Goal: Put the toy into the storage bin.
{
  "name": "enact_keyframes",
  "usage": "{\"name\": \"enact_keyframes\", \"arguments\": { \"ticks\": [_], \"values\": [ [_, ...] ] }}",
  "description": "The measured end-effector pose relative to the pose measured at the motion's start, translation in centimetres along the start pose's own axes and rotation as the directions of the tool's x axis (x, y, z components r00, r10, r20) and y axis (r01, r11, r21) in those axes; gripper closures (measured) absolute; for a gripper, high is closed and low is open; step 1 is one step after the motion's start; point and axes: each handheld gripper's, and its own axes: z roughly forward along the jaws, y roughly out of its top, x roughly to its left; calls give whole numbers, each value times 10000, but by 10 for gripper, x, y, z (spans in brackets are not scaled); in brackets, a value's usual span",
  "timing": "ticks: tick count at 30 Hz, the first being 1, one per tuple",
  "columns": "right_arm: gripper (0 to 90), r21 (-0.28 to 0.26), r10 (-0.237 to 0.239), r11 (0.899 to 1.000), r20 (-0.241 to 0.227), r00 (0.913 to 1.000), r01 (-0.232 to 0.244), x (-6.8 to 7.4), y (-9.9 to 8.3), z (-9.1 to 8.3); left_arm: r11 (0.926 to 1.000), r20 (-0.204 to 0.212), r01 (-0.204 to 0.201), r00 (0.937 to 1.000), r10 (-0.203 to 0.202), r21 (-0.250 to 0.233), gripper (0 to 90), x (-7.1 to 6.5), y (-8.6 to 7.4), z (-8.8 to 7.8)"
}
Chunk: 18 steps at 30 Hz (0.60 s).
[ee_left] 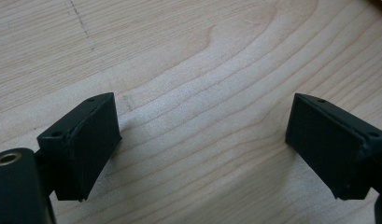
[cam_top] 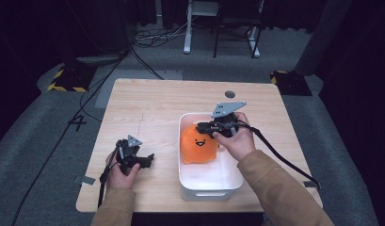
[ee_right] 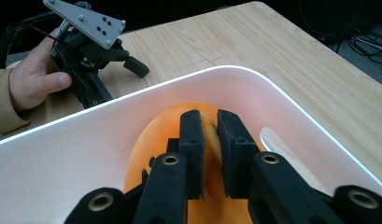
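Note:
An orange plush toy [cam_top: 199,143] with a small black smiling face lies in a white plastic bin [cam_top: 209,193] on the right half of the wooden table [cam_top: 148,103]. My right gripper [cam_top: 203,127] reaches into the bin from the right. In the right gripper view its jaws [ee_right: 211,135] stand nearly together, pinching a fold of the toy [ee_right: 149,137] inside the bin [ee_right: 132,95]. My left gripper [cam_top: 150,159] rests low over the bare table, left of the bin, with its jaws [ee_left: 202,144] wide apart and nothing between them. It also appears across the bin's rim as the far gripper [ee_right: 132,65].
The bin stands near the table's front right. A round dark grommet [cam_top: 229,93] sits at the table's back edge. Bare wood lies left and behind the bin. Cables and yellow-black stand feet [cam_top: 68,77] are on the grey floor beyond.

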Motion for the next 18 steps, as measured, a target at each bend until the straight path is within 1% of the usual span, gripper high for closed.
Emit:
{"name": "enact_keyframes", "arguments": {
  "ticks": [5,7,13,16,18],
  "values": [
    [808,229,4,9997,-5,10000,-4,0,0,2,10000,14,4,10000,-4,7,102,0,0,0],
    [806,401,1,9992,-8,10000,-1,0,1,3,10000,2,1,10000,-1,-2,102,0,0,0],
    [796,1213,-228,9924,99,9997,215,2,2,8,10000,16,8,10000,-8,5,102,0,0,0],
    [791,1317,-284,9909,122,9995,265,3,2,9,10000,9,-1,10000,1,2,102,0,0,0],
    [782,1435,-178,9895,145,9997,155,3,2,8,10000,15,6,10000,-6,6,102,0,0,0]
  ]
}}
